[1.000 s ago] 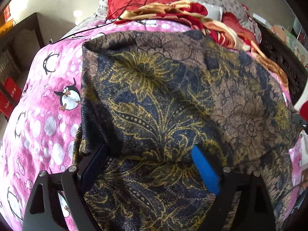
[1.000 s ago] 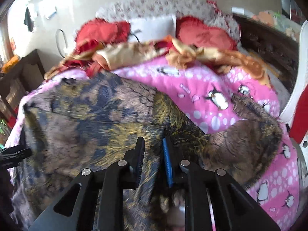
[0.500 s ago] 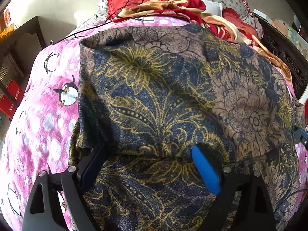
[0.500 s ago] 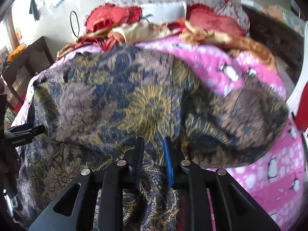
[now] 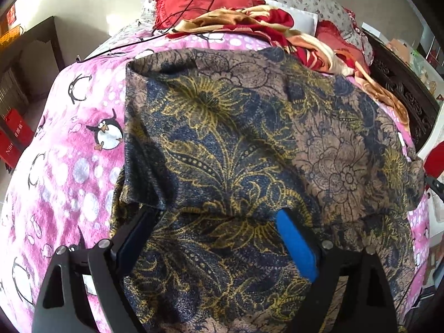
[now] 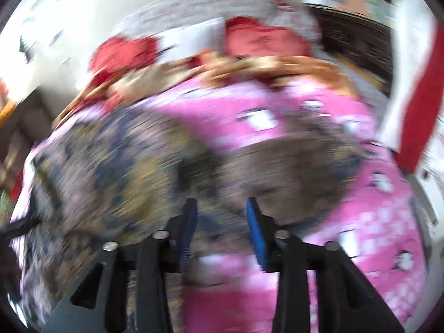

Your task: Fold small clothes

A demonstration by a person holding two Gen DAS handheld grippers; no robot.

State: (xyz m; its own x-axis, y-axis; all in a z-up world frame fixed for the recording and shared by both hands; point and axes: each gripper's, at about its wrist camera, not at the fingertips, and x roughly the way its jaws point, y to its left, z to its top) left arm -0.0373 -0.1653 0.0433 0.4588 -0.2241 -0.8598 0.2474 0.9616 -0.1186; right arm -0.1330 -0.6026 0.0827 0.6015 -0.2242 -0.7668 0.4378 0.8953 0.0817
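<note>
A dark blue, gold and brown floral garment [image 5: 236, 144] lies spread on the pink penguin blanket [image 5: 69, 172], with a folded layer whose edge runs across near my left fingertips. My left gripper [image 5: 215, 216] rests low over its near part, jaws wide open. Cloth lies between the fingers but is not pinched. In the right wrist view, which is heavily blurred, the same garment [image 6: 125, 166] fills the left and middle. My right gripper [image 6: 220, 205] hovers over its right part with its jaws opening. Nothing is pressed between its blue pads [image 6: 255, 233].
Red cushions [image 5: 199, 0] and a crumpled red and gold cloth [image 5: 249, 22] are heaped at the head of the bed. A black cable [image 5: 133, 43] trails over the blanket. Dark wooden furniture [image 5: 402, 88] stands on the right, a dark shelf [image 5: 27, 55] on the left.
The right gripper carried a pinched fold of the garment leftward over the rest, then let go, widened its jaws and swung back right. The left gripper stayed wide open and still.
</note>
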